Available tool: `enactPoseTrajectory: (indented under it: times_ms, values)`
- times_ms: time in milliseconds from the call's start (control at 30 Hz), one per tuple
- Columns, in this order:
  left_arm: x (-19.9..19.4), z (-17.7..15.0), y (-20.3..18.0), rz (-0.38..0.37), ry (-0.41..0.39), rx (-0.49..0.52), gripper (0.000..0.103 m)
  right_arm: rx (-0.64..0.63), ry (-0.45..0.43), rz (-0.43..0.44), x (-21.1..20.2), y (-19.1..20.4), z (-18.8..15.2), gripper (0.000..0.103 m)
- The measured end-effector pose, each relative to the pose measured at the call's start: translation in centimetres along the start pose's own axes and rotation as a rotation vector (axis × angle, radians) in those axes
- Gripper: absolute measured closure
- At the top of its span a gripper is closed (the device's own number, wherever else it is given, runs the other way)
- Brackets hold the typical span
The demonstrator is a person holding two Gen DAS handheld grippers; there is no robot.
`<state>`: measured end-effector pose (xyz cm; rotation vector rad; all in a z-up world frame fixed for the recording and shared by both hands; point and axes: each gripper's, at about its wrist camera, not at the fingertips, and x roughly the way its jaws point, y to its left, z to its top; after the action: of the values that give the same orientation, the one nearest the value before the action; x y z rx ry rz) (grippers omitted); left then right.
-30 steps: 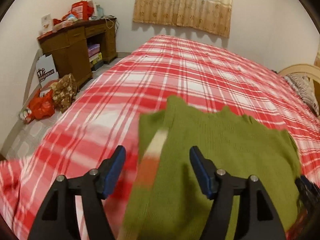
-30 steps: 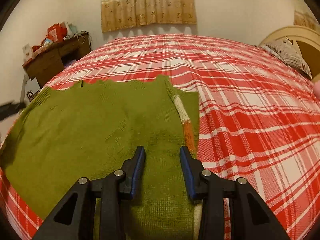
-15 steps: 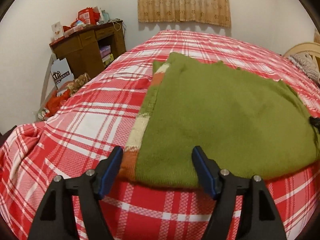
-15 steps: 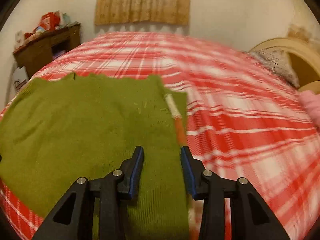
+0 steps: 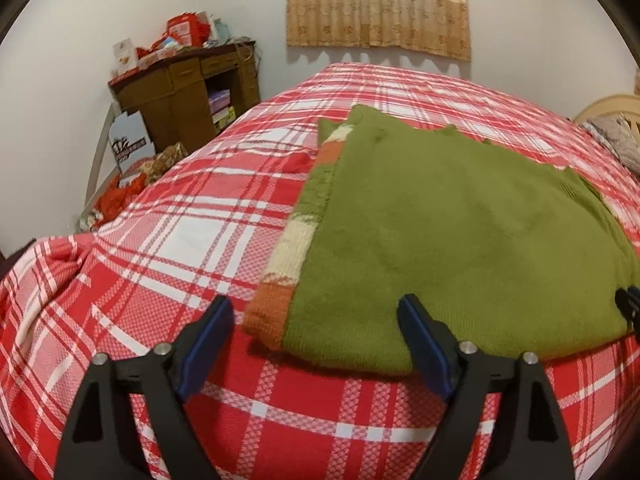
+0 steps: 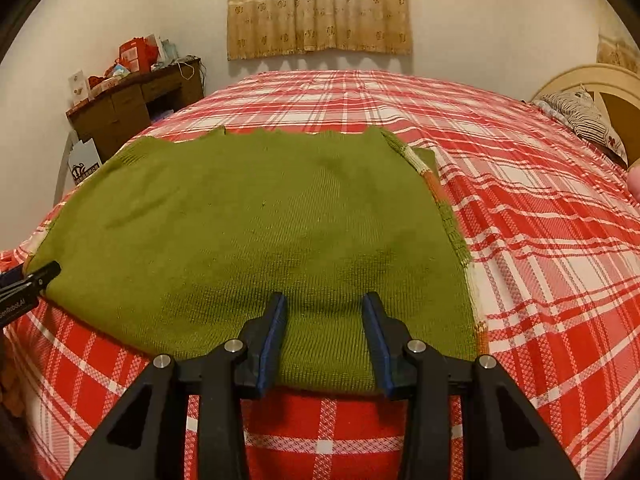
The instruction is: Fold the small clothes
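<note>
- Left tool [image 5: 316,334]: fingers spread wide, empty, at the sweater's near left corner.
- Right tool [image 6: 325,334]: fingers parted, straddling the near hem.
- Green sweater [image 6: 256,232] lies flat on the plaid bed [image 6: 540,248].
- Brown desk [image 5: 180,96] beyond.

— Left wrist view: low over the near edge of the bed [image 5: 168,248], facing across it toward the curtain [image 5: 378,4], close behind the left gripper [image 5: 316,328], at the left corner of the green sweater [image 5: 460,232].

— Right wrist view: same low height, same heading, set further right, close behind the right gripper [image 6: 324,320]. Shared: sweater [image 6: 248,232], bed [image 6: 540,240], curtain [image 6: 318,6], wooden desk [image 6: 120,108]. Left gripper's tip [image 6: 28,284] at far left.
</note>
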<state>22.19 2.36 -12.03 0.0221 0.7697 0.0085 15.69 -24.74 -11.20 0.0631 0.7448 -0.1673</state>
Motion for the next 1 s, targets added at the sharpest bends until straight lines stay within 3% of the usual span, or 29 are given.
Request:
enactPoseTrajectory:
  times_ms: [100,167,367,700,767,833,867,933,1000]
  values:
    - [0.2,0.0,1.1,-0.030,0.017,-0.061,0.003,-0.017,-0.007,-0.021,0.0,0.5,-0.1,0.061]
    - [-0.4,-0.4,1.9,-0.057,0.018,-0.096,0.003,-0.019,-0.011,-0.023,-0.2,0.6,-0.2,0.060]
    - [-3.1,-2.8,5.7,-0.147,-0.011,-0.374,0.003,0.005,-0.019,0.006,-0.3,0.0,-0.3,0.059]
    - [-0.2,0.3,1.3,-0.192,-0.032,-0.312,0.002,0.008,-0.024,0.015,-0.2,-0.2,-0.4,0.059]
    - [0.2,1.2,1.0,-0.256,-0.030,-0.340,0.010,0.004,-0.024,0.010,-0.2,-0.2,-0.4,0.059]
    - [0.7,2.0,1.0,-0.308,-0.015,-0.367,0.034,0.002,-0.024,0.008,-0.2,-0.1,-0.4,0.059]
    - [0.9,2.2,1.0,-0.312,-0.009,-0.379,0.040,0.001,-0.024,0.008,-0.2,-0.1,-0.4,0.059]
    - [1.0,2.2,1.1,-0.290,-0.015,-0.393,0.063,0.003,-0.022,0.008,-0.2,-0.1,-0.5,0.059]
    - [1.1,1.6,1.4,-0.276,-0.012,-0.403,0.068,-0.013,0.001,-0.014,-0.1,0.3,-0.1,0.059]
